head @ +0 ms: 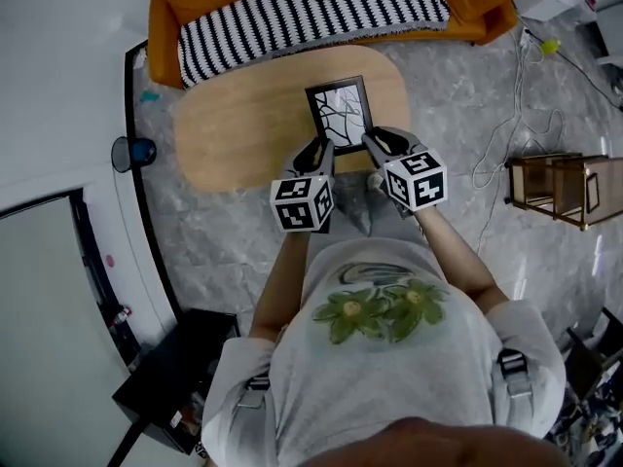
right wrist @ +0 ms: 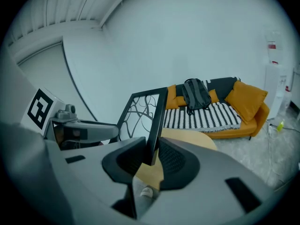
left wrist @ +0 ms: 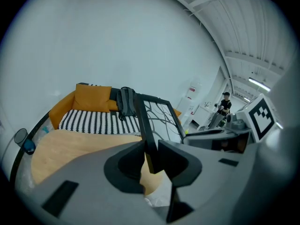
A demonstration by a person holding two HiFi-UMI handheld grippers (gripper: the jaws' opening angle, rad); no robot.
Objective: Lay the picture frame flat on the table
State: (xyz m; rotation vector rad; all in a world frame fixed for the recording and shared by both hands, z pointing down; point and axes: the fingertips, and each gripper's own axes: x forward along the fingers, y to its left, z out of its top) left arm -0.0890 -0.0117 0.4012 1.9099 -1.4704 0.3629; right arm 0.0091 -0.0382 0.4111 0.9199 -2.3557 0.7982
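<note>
Jaws of the left gripper (head: 319, 150) are clamped on the lower left edge of the picture frame (head: 339, 113); the right gripper (head: 381, 144) has its jaws pinching the lower right edge. Held by the 2, the frame stands upright over the near side of the tabletop (head: 243, 125). Tipping it flat and releasing are left.

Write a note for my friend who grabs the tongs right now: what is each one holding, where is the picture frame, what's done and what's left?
Left tongs: shut on the picture frame, on its left edge near the bottom.
Right tongs: shut on the frame's right edge, opposite.
Frame: held tilted up over the near edge of the wooden table. I cannot tell if its bottom touches the wood.
Done: both grips are on.
Left: lower the frame flat onto the table, then open both tongs.
</note>
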